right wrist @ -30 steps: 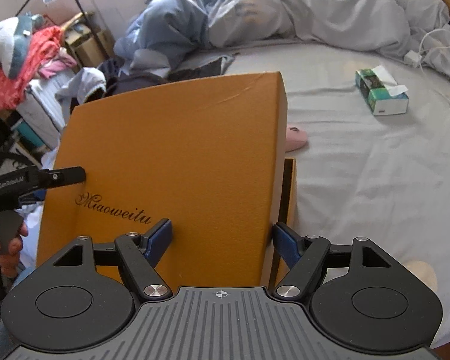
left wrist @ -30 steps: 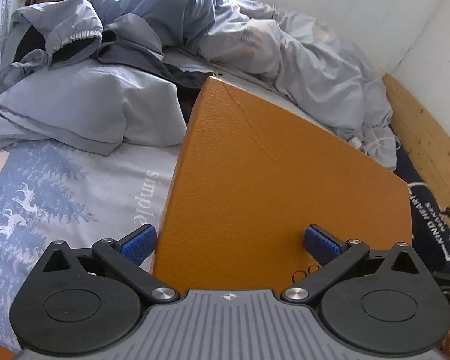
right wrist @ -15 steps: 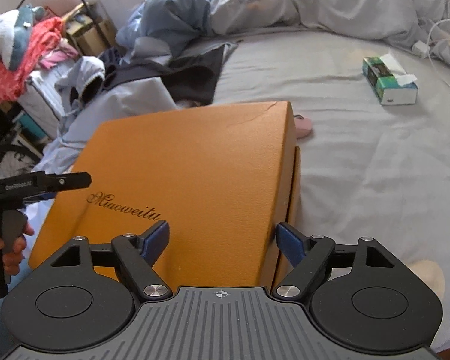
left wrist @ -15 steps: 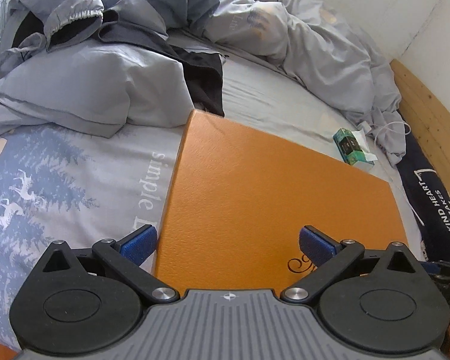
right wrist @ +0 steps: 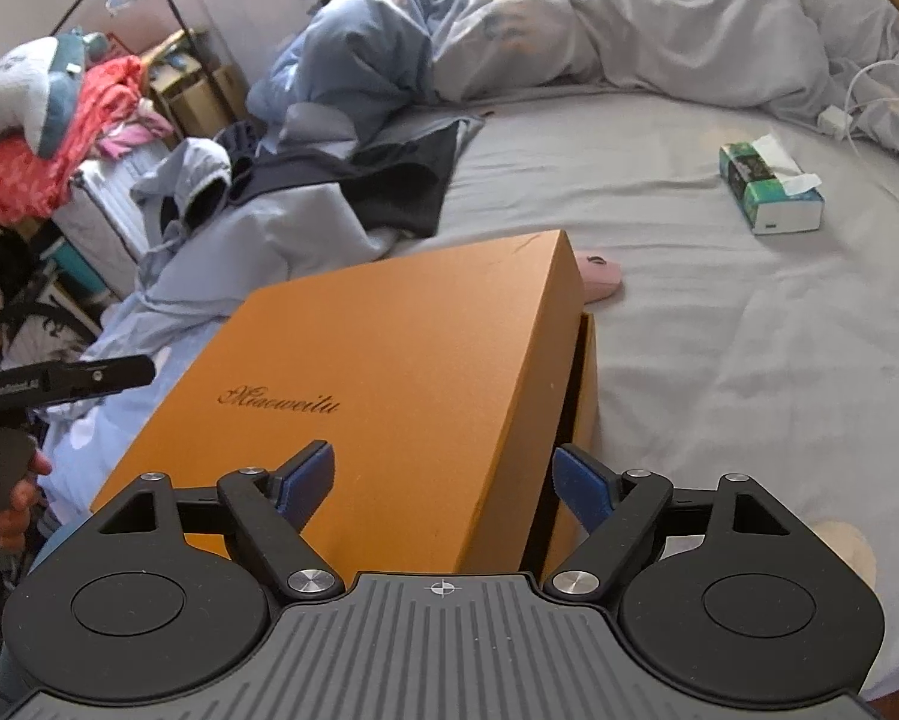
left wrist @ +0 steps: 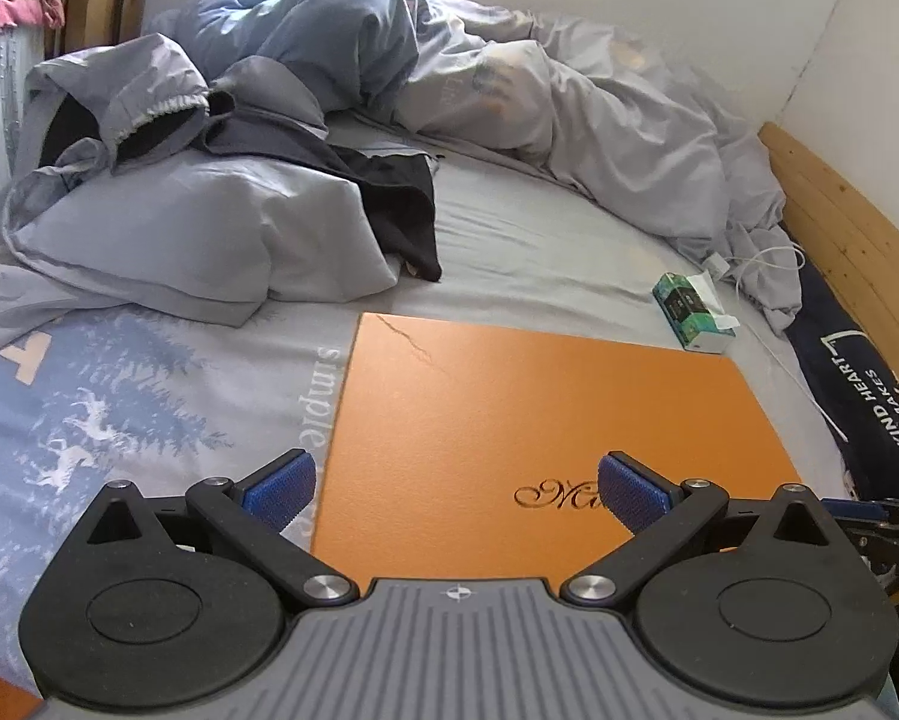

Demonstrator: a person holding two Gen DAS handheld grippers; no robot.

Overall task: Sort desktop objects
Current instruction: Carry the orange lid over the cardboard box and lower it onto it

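An orange box lid (left wrist: 539, 420) with gold script lies flat on its orange base (right wrist: 587, 372) on the bed. In the right wrist view the lid (right wrist: 389, 372) sits slightly off the base, leaving a dark gap along its right side. My left gripper (left wrist: 455, 491) is open over the lid's near left corner, one blue pad left of the edge and one above the script. My right gripper (right wrist: 443, 480) is open astride the lid's near right corner, with its pads not pressing on it. A pink mouse (right wrist: 599, 273) peeks out behind the box.
A green tissue pack (left wrist: 692, 312) lies on the grey sheet (right wrist: 719, 330) to the right. A grey jacket (left wrist: 179, 228) and a rumpled duvet (left wrist: 569, 120) fill the far side. A white charger cable (right wrist: 869, 96), a dark blue bag (left wrist: 869, 414) and the wooden bed frame (left wrist: 839, 210) run along the right.
The lid was tilted up at its far edge and has come down flat onto the base. Both views have drawn back, showing more of the bed behind the box.
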